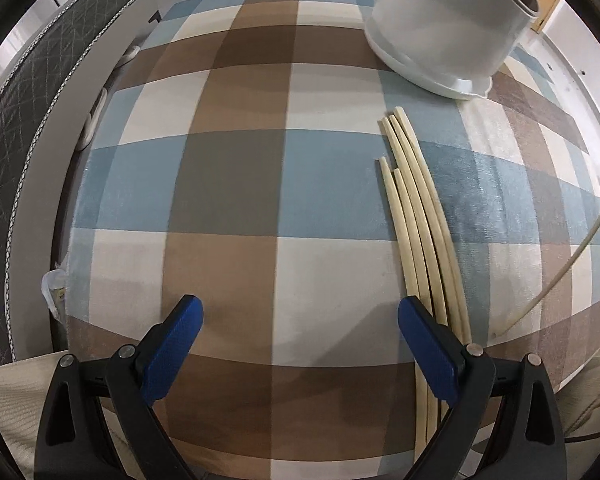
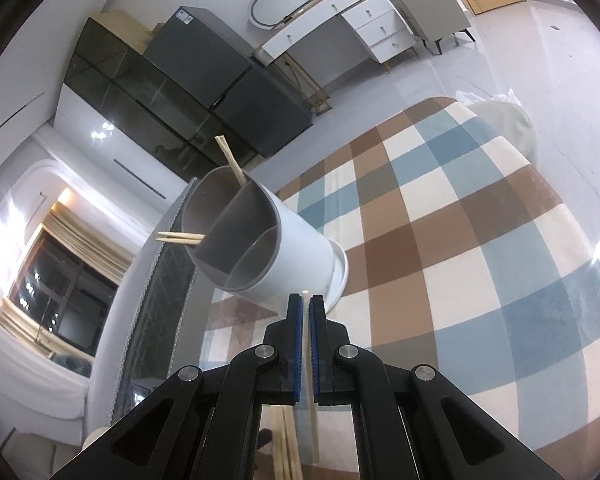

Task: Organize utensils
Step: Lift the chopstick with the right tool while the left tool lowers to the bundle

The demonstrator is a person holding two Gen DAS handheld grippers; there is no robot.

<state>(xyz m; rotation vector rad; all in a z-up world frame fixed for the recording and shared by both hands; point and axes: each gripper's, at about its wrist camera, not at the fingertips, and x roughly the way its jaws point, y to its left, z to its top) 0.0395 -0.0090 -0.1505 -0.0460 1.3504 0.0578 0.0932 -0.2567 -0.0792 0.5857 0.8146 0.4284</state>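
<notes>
Left wrist view: left gripper (image 1: 300, 312) with jaws spread wide and empty above the checked tablecloth (image 1: 228, 184); loose chopsticks (image 1: 416, 216) lying bunched beside the right-hand finger; white utensil holder (image 1: 440, 28) beyond them, interior mostly hidden. Right wrist view only: right gripper (image 2: 306, 308) clamped on a single chopstick (image 2: 311, 408), tip just past the pads; holder (image 2: 260, 236) seen from above, divided compartments, chopsticks in holder (image 2: 230, 160) in two groups inside.

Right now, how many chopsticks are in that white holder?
4: one pair leans out at the holder's far rim, another pair at its left; more could hide inside.
</notes>
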